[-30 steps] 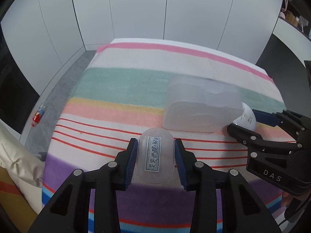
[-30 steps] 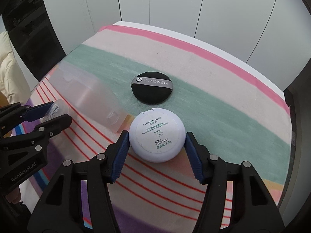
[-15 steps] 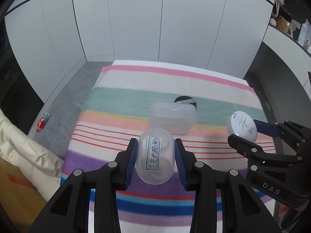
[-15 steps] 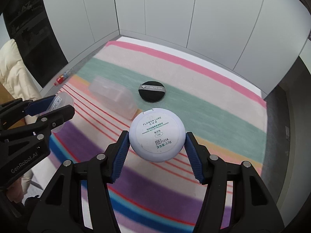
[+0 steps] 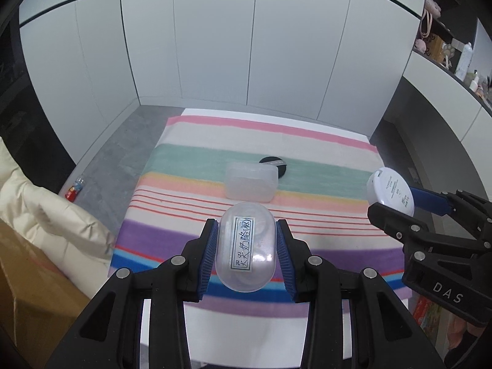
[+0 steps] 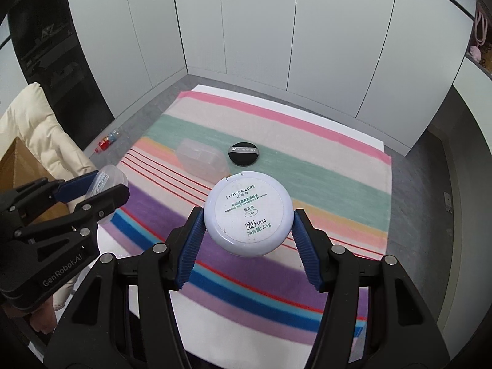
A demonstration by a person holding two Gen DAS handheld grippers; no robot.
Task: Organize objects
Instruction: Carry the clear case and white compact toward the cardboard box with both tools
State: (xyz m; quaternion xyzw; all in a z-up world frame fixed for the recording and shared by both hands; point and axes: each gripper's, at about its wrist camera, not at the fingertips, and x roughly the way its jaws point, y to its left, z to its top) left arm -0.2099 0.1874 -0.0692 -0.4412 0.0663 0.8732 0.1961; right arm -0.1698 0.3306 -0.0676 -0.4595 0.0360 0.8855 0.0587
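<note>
My left gripper (image 5: 246,246) is shut on a clear oval plastic case (image 5: 245,249) with a white label, held high above the striped cloth (image 5: 190,160). My right gripper (image 6: 248,224) is shut on a round white powder compact (image 6: 248,213), also held high. The compact (image 5: 390,191) and the right gripper (image 5: 396,206) show at the right of the left wrist view. The clear case (image 6: 106,181) and the left gripper (image 6: 101,190) show at the left of the right wrist view. A translucent plastic box (image 5: 250,181) (image 6: 201,160) and a black puff (image 6: 244,153) (image 5: 275,163) lie on the cloth.
The cloth covers a white table (image 5: 246,332). A cream cushion (image 5: 46,224) and a cardboard box (image 5: 24,292) stand to the left. A small bottle (image 5: 74,188) lies on the grey floor. White cabinet doors (image 5: 246,46) stand behind the table.
Both grippers have risen and pulled back from the table with their objects; the box and puff now look small and far below.
</note>
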